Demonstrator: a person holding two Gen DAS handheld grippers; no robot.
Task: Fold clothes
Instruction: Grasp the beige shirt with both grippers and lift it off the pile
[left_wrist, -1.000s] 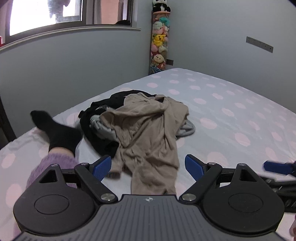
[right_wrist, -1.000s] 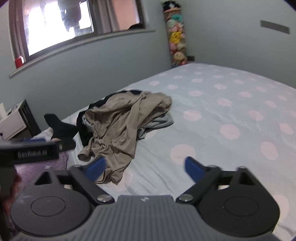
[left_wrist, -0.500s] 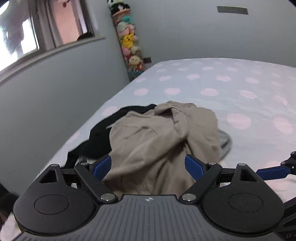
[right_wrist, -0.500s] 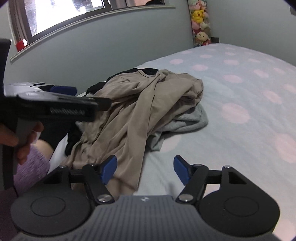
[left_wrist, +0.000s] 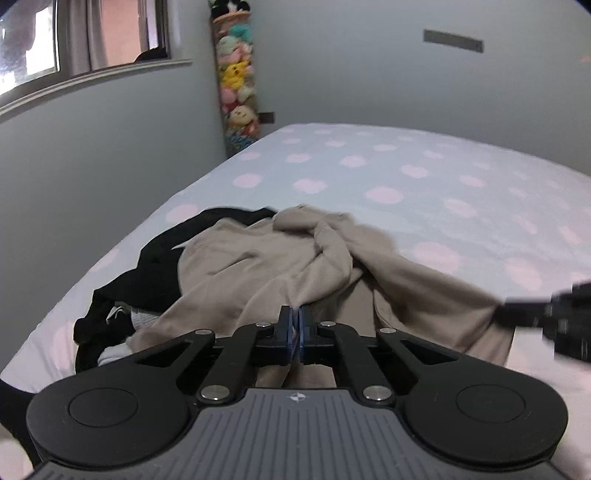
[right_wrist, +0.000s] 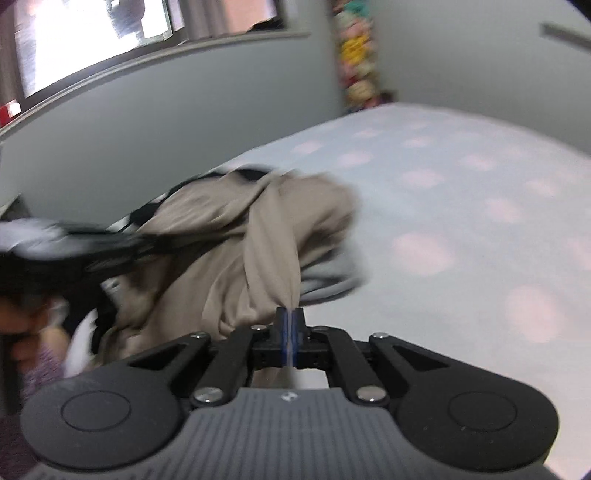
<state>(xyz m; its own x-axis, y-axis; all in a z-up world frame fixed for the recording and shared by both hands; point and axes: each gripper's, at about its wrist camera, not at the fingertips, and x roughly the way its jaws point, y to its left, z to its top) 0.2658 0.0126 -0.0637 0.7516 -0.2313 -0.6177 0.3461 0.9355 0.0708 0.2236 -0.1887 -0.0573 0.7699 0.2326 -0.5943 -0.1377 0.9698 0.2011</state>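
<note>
Pinching fabric, my left gripper (left_wrist: 298, 334) and right gripper (right_wrist: 290, 338) each had jaws clamped on the beige garment (left_wrist: 266, 273), which ran straight ahead from both, bunched on the bed (left_wrist: 424, 192). Counted: one beige, one black garment (left_wrist: 147, 273), one grey piece (right_wrist: 328, 277); neither gripper nearer.

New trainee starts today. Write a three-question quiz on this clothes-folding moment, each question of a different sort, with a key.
1. True or false: the left hand-held gripper is open.
2. Which garment is the right hand-held gripper shut on? A) the black garment B) the beige garment C) the grey garment
3. Fill in: the pile lies on a bedsheet patterned with pink ____.

Key: 1. False, it is shut on the beige garment. 2. B. 3. Dots.
</note>
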